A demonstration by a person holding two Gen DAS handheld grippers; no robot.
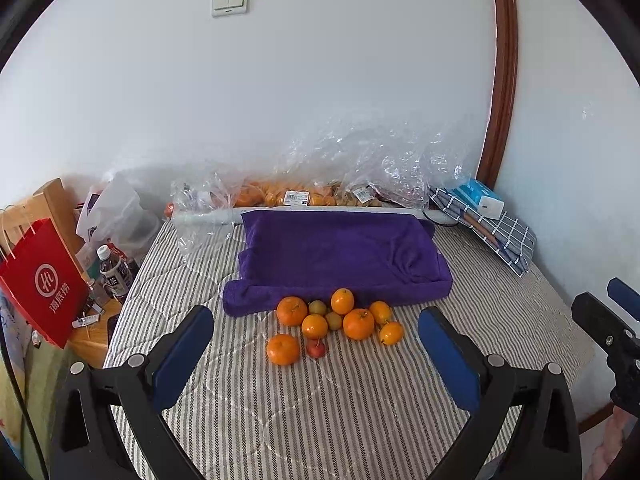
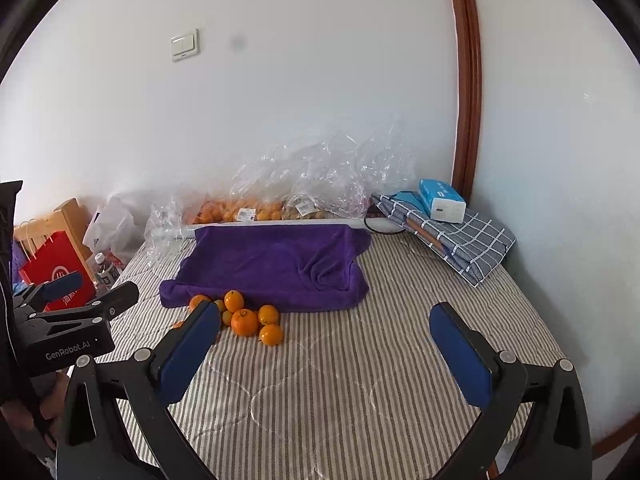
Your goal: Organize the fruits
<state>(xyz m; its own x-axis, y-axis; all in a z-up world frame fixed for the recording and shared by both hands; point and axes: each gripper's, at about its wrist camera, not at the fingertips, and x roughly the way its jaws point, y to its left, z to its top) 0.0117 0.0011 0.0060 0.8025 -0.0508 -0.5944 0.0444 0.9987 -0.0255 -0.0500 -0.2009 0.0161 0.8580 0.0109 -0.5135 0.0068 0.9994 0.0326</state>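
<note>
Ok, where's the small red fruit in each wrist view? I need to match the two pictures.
Left wrist: the small red fruit lies at the near edge of the orange pile, just right of the nearest orange.
Right wrist: not visible; the gripper's left finger covers that side of the pile.
Shared landmark: the purple towel behind the pile.

A: The left wrist view sits low over the near end of the striped bed (image 1: 320, 400), facing the far white wall, with the left gripper (image 1: 316, 320) framing the pile of oranges (image 1: 332, 320) near its centre.

B: The right wrist view looks the same way from further right, so the oranges (image 2: 244, 320) fall to its left, behind one finger (image 2: 188, 356).

A: Both share the purple towel (image 1: 340, 256), the light switch (image 1: 230, 0) and the brown door frame (image 1: 504, 72).

B: Each view also catches the other gripper at its edge.
</note>
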